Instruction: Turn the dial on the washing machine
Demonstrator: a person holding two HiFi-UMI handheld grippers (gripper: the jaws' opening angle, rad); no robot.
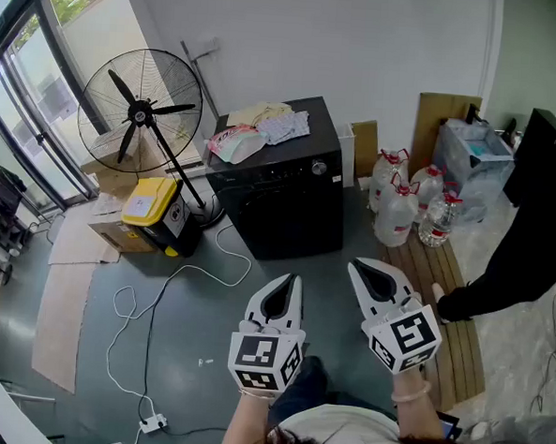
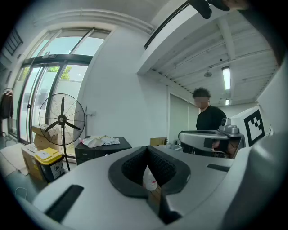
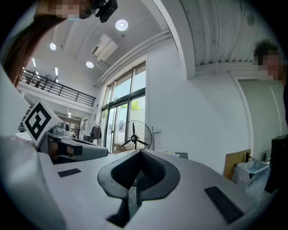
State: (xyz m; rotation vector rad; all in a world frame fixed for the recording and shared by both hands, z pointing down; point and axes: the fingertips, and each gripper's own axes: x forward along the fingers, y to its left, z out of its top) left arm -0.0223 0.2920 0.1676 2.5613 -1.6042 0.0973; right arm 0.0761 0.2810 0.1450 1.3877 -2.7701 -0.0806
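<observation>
Against the white wall, in the head view, the black washing machine (image 1: 293, 208) stands with its dial (image 1: 319, 168) toward the right end of the front control strip. Crumpled clothes (image 1: 255, 131) lie on the machine's top. A pedestal fan (image 1: 139, 114) and a yellow-lidded bin (image 1: 152, 202) stand to the machine's left, and water jugs (image 1: 398, 214) to its right. The left gripper (image 1: 296, 278) and the right gripper (image 1: 355, 263) are both held in front of the machine, well apart from it, the 2 side by side and pointing toward it. The dial lies ahead of both pairs of fingertips, touched by neither.

In the left gripper view, the left gripper (image 2: 146, 147) has its 2 fingers pressed together at the tips with nothing between them. The washing machine (image 2: 101, 150) shows beyond them, left of the tips, but its dial is too small to make out. The fan (image 2: 62, 120) is further left of the machine, and a person in black (image 2: 211, 117) stands well to its right.

In the right gripper view, the right gripper (image 3: 141, 151) is likewise fully closed and empty. The fan (image 3: 133, 134) rises just above its tips. The machine is mostly hidden behind the fingers, and the dial is not visible.
</observation>
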